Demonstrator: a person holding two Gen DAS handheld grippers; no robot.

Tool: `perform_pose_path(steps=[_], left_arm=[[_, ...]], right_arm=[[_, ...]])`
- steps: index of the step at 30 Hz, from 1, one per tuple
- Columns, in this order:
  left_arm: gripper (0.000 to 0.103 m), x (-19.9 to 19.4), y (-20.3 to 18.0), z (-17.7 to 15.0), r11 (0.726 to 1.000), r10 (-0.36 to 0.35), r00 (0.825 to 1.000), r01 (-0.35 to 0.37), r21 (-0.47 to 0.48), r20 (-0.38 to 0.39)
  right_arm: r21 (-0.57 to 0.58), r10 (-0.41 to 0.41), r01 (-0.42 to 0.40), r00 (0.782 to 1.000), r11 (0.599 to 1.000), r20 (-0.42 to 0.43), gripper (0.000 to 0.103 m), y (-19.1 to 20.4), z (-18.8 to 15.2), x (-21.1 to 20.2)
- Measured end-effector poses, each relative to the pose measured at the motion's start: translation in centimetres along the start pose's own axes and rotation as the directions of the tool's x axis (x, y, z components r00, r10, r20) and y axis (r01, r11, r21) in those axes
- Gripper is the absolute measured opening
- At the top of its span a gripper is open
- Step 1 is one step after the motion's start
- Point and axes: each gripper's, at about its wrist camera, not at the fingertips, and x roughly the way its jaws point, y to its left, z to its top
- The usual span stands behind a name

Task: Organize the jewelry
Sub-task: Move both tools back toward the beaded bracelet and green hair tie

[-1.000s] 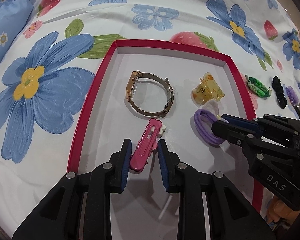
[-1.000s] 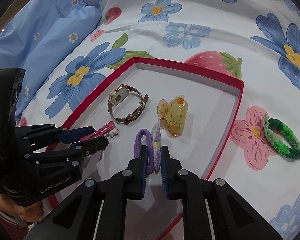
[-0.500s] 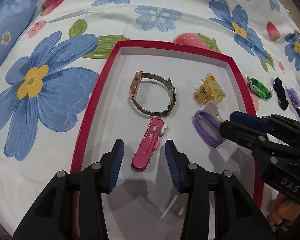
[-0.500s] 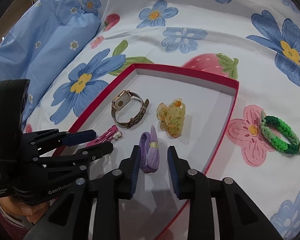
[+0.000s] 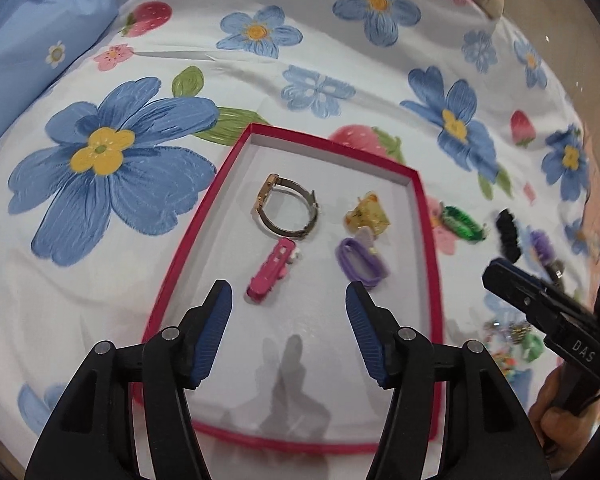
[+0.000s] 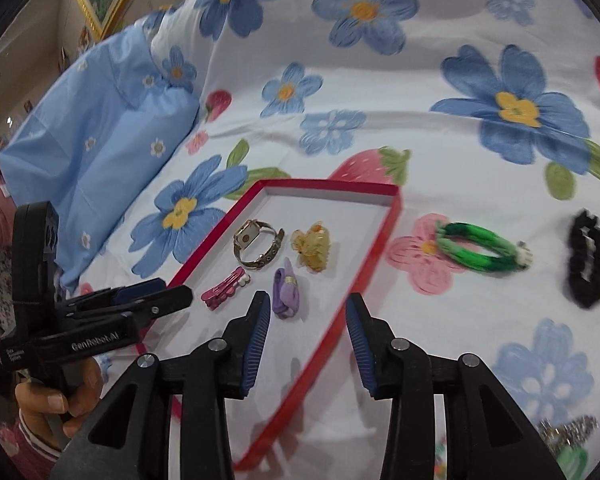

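A red-rimmed tray (image 5: pixel 204 220) (image 6: pixel 376 240) lies on the flowered sheet. In it lie a gold watch (image 5: pixel 286 210) (image 6: pixel 256 242), a pink hair clip (image 5: pixel 271 270) (image 6: pixel 224 288), a yellow claw clip (image 5: pixel 367 213) (image 6: pixel 312 246) and a purple hair tie (image 5: pixel 360 260) (image 6: pixel 286 292). My left gripper (image 5: pixel 288 332) hovers above the tray's near half, jaws opening, nothing between them. My right gripper (image 6: pixel 308 340) hangs over the tray's right rim, jaws opening and empty. Each gripper shows at the edge of the other's view.
Right of the tray on the sheet lie a green braided bracelet (image 6: pixel 482 250) (image 5: pixel 460 222), a black scrunchie (image 6: pixel 586 258) (image 5: pixel 508 234), a purple piece (image 5: pixel 542 246) and several small beaded items (image 6: pixel 568 432). A blue pillow (image 6: pixel 100 152) lies at the left.
Both grippers let go, the left of the pink clip and the right of the purple tie, and opened. Both rose and drew back; clip and tie stay in the tray.
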Motion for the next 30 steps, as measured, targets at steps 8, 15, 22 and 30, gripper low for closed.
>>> perform_pose_path(steps=[8,15,22,30], left_arm=[[0.061,-1.9,-2.0,-1.6,0.999,-0.047,0.999,0.047,-0.001,0.011],[0.062,-2.7,-5.7,-3.0,0.993,-0.099,0.995,0.099,0.063,-0.002],[0.062,-2.5,-9.1,-4.3,0.981,-0.136,0.990,0.140,0.132,-0.037],[0.062,-1.8,-12.0,-5.7,0.969,-0.145,0.986,0.157,0.192,-0.076]], right_arm=[[0.052,-0.034,0.031,0.997,0.998,0.065,0.052,-2.4,-2.2,-5.2],[0.109,-0.104,0.093,0.990,0.990,0.098,0.055,-5.2,-5.0,-9.1],[0.196,-0.183,0.160,0.977,0.968,0.108,0.055,-9.1,-8.1,-12.4],[0.260,-0.233,0.200,0.967,0.945,0.105,0.055,-11.9,-10.7,-14.4]])
